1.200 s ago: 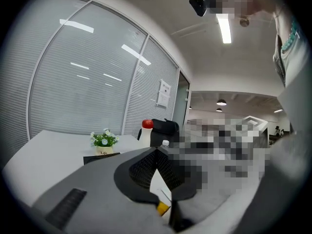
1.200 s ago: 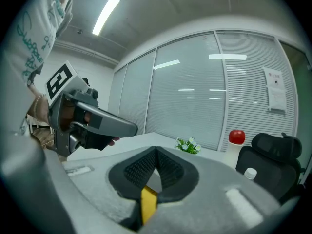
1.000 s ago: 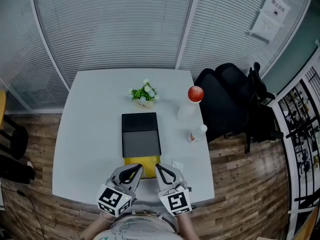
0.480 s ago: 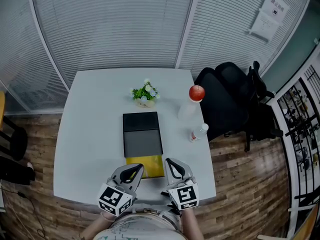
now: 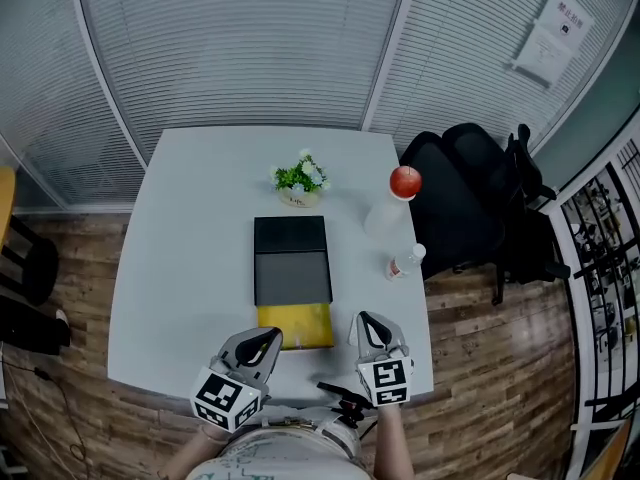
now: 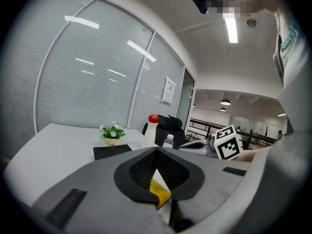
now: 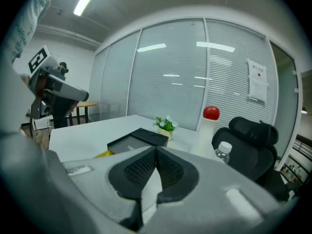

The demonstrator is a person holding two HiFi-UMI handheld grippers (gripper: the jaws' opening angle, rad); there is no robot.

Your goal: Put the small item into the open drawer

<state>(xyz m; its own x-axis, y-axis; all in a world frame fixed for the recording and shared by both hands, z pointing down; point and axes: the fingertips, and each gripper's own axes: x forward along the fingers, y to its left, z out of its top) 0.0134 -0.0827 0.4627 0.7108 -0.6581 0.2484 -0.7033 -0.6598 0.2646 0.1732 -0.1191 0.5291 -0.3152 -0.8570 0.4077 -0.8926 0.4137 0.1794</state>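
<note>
Right gripper [image 5: 368, 324]: jaws together, nothing held; lower right of centre in the head view.
Small item [image 7: 78, 169]: pale strip on the worktop [image 5: 190, 248], just lower left of those jaws in the right gripper view; long axis apparently across the frame.
Open drawer [image 5: 296, 326]: yellow, left of the right gripper, projecting from the black box [image 5: 291, 263].
Left gripper [image 5: 266, 338]: jaws together, empty, beyond the drawer.
Nearer hand: right, in my judgement.
</note>
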